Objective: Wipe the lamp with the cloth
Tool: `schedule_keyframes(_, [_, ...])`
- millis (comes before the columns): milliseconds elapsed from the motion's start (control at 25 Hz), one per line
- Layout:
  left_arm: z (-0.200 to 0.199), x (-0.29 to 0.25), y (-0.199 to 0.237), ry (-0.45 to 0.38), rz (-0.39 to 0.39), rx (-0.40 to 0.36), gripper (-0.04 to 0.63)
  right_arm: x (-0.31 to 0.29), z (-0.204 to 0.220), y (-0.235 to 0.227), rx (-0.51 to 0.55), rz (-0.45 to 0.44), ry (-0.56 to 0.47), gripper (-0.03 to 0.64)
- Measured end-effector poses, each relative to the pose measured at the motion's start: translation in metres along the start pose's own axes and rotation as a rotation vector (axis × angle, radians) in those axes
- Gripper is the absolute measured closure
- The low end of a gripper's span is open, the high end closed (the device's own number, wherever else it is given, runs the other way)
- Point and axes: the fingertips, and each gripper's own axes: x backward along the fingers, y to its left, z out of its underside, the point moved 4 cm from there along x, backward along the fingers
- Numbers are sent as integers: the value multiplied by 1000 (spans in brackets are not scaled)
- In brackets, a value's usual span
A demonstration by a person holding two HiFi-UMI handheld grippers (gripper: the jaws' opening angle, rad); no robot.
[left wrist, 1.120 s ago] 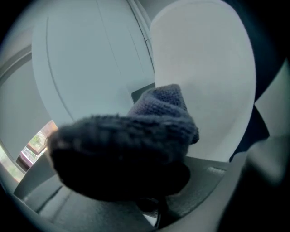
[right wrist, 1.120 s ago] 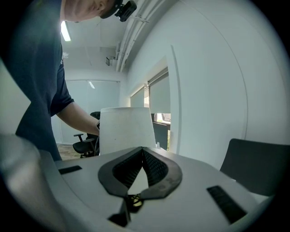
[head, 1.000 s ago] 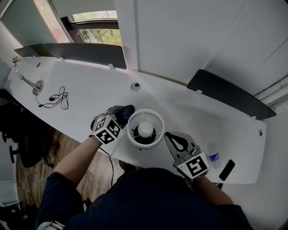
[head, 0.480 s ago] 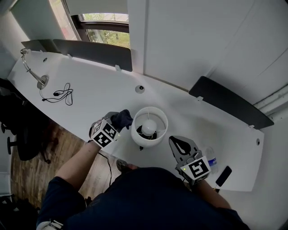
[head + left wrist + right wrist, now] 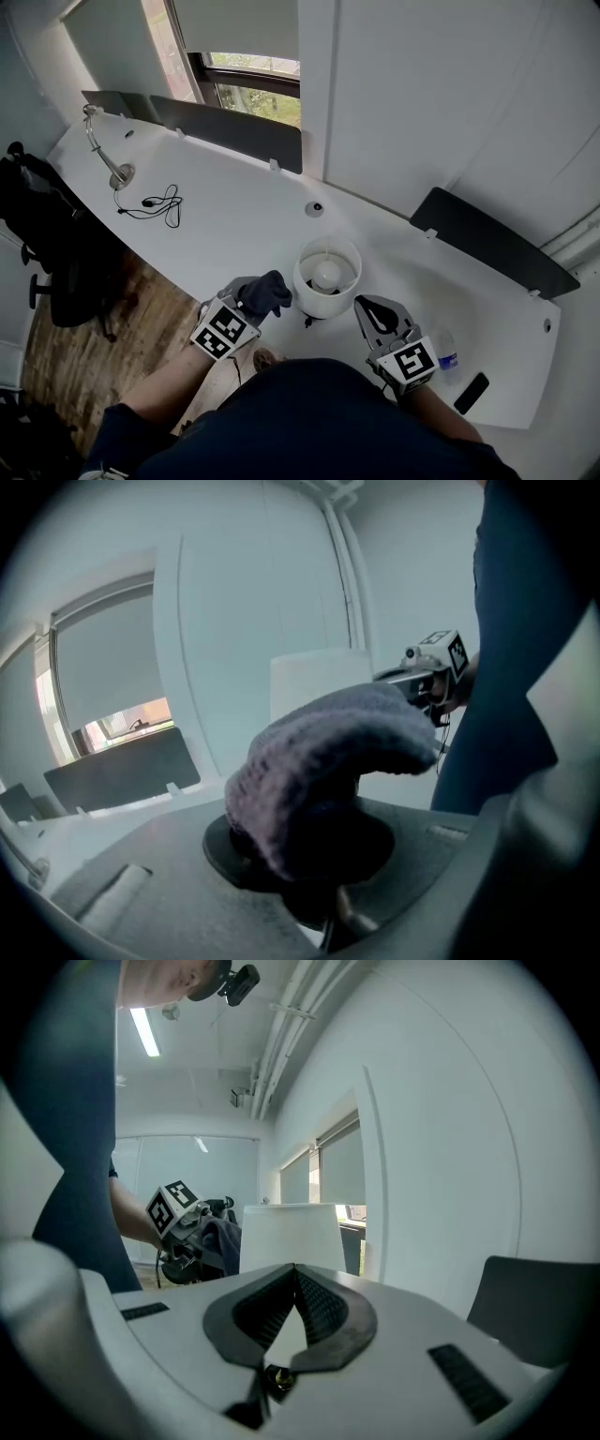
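A white table lamp point(image 5: 327, 276) with a round shade stands near the front edge of the white desk point(image 5: 234, 211); its shade also shows in the left gripper view point(image 5: 317, 674) and the right gripper view point(image 5: 289, 1233). My left gripper point(image 5: 258, 298) is shut on a dark grey cloth point(image 5: 264, 292), held just left of the shade. The cloth point(image 5: 323, 757) bulges out of the jaws. My right gripper point(image 5: 372, 313) sits just right of the lamp, shut and empty, jaw tips meeting point(image 5: 294, 1271).
A black cable point(image 5: 156, 203) and a chrome arm base point(image 5: 119, 175) lie at the desk's left end. A water bottle point(image 5: 444, 346) and a black phone point(image 5: 471, 392) rest at the right. Dark panels point(image 5: 244, 133) line the desk's back edge. A round grommet point(image 5: 315, 208) sits behind the lamp.
The head view has pulled back and shifted, so the lamp looks smaller and further right. The left gripper with the cloth stays at the shade's left side; the right gripper stays at its right.
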Motion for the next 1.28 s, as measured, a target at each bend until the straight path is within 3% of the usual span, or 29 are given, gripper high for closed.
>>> schedule_keyframes(160, [-7,12,-30,-69,25,138,526,-2,1,6,-5,-27,-22,606])
schedule_keyframes(320, [-26,23,-51,-148,41,201,526,1,-1,12,-3,-53,-37,606])
schedule_keyframes(720, [-62,42,-89,-303,29,229,526,9,8,41,-31,-138,-52,606])
schedule_keyframes(1280, [-60,40,-97,-301,38,215,526,11,14,51,-64,-172,-24,606])
